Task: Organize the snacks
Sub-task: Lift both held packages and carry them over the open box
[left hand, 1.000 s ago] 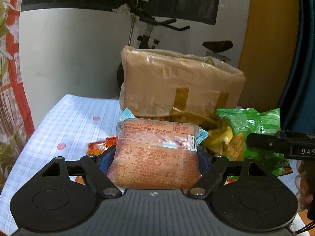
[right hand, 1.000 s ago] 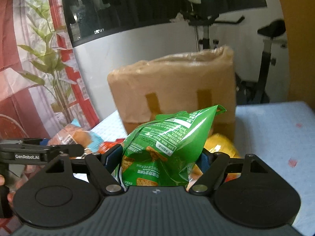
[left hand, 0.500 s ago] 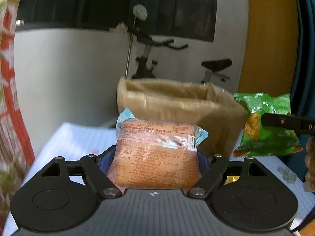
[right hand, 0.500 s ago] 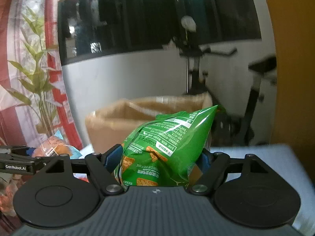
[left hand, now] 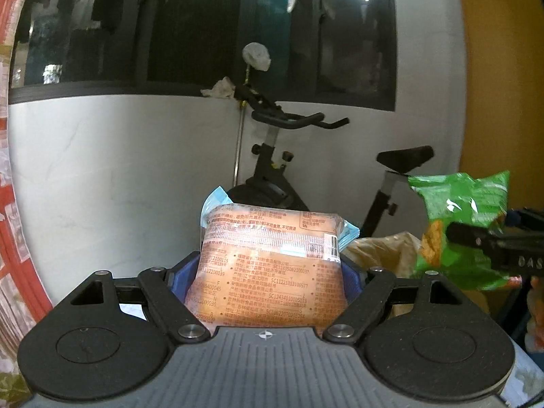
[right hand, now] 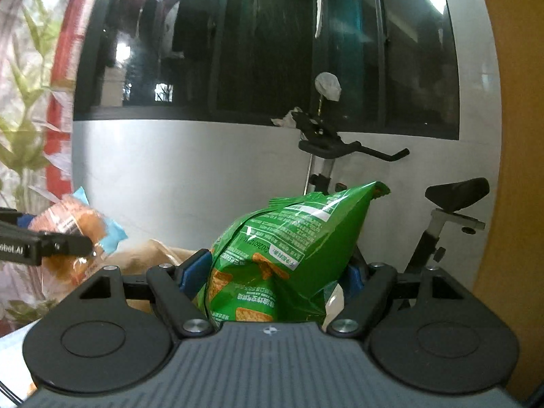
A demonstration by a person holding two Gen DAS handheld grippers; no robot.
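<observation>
The left gripper (left hand: 272, 272) is clamped on an orange snack packet (left hand: 272, 265) and the right gripper (right hand: 275, 268) on a green chip bag (right hand: 289, 251), both held in the air, side by side, above what is probably the rim of a tan plastic-wrapped box (left hand: 384, 251) (only a crumpled edge is seen). The carry step is judged to be in hand, and next each pack must be brought over the opening, lowered, and released. Dense Chinese print, a barcode and "SC" licence codes are seen on the packet, and "DAS" and "obot.AI" on the gripper arms.
</observation>
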